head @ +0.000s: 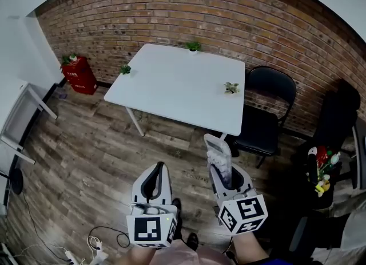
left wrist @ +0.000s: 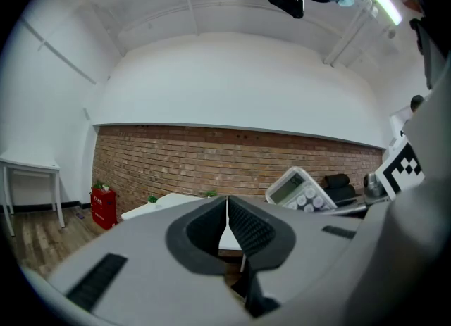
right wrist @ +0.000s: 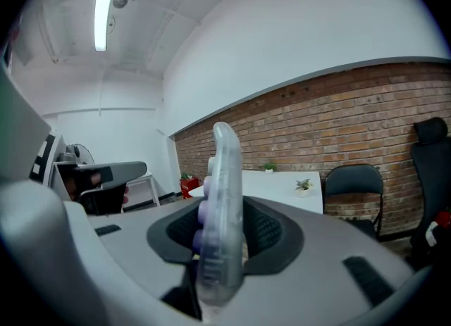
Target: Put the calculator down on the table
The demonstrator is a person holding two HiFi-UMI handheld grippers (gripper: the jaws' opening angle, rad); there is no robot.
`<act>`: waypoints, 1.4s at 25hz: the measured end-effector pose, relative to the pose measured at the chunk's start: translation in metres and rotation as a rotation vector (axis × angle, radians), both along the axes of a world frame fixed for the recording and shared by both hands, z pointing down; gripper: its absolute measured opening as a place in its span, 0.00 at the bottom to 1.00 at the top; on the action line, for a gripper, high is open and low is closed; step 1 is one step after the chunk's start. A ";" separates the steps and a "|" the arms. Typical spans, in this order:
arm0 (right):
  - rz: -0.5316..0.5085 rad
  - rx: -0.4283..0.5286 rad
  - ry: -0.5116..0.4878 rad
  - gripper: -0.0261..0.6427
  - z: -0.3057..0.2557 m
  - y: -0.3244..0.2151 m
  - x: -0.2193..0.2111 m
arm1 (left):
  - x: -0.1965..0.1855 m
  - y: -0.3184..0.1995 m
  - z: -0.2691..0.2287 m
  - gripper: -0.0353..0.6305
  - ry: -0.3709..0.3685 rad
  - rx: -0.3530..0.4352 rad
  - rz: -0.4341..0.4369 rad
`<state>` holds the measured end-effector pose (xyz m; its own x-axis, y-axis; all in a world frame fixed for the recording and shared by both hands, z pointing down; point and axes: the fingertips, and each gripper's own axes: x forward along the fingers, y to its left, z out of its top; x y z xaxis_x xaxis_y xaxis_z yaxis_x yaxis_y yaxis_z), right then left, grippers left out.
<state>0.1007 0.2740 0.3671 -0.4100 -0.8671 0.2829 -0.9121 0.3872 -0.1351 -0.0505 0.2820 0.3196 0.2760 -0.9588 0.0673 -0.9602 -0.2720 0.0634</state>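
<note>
Right gripper (right wrist: 222, 236): jaws part-way closed, clamped on the calculator (right wrist: 222, 205), which stands upright and edge-on between the pads. The calculator's top rises well clear of the jaws.

Left gripper (left wrist: 227, 222): jaws pressed together, nothing between them.

From the left gripper view, the calculator (left wrist: 299, 191) shows a grey display and pale round keys. No brand is legible.

The calculator is off the table (head: 171, 80), held over the wooden floor (head: 91, 149) short of the near edge.

On the white table there is a plant (head: 193, 46) at the far edge, a plant (head: 125, 70) at the left corner and a plant (head: 231, 88) by the right edge.

A black chair (head: 269, 103) stands at the right edge. The red box (head: 79, 75) by the brick wall (head: 229, 18) carries pale print, too small to read.
</note>
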 end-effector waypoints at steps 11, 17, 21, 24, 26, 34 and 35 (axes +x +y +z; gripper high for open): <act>0.062 0.037 -0.010 0.24 -0.020 -0.126 -0.034 | -0.035 -0.134 -0.016 0.08 -0.026 0.039 0.063; 0.091 0.036 -0.014 0.24 -0.023 -0.160 -0.039 | -0.042 -0.169 -0.011 0.08 -0.025 0.022 0.088; 0.101 0.020 -0.013 0.24 -0.014 -0.182 -0.039 | -0.041 -0.193 -0.002 0.08 -0.028 0.009 0.097; 0.114 0.007 -0.015 0.24 -0.006 -0.199 -0.035 | -0.037 -0.212 0.008 0.08 -0.035 -0.006 0.110; 0.121 0.002 -0.017 0.24 -0.001 -0.215 -0.031 | -0.034 -0.228 0.012 0.08 -0.042 -0.011 0.116; 0.127 -0.033 -0.030 0.24 0.018 -0.301 -0.016 | -0.018 -0.314 0.025 0.08 -0.068 -0.019 0.125; 0.126 -0.037 -0.029 0.24 0.019 -0.314 -0.015 | -0.017 -0.326 0.026 0.08 -0.072 -0.021 0.123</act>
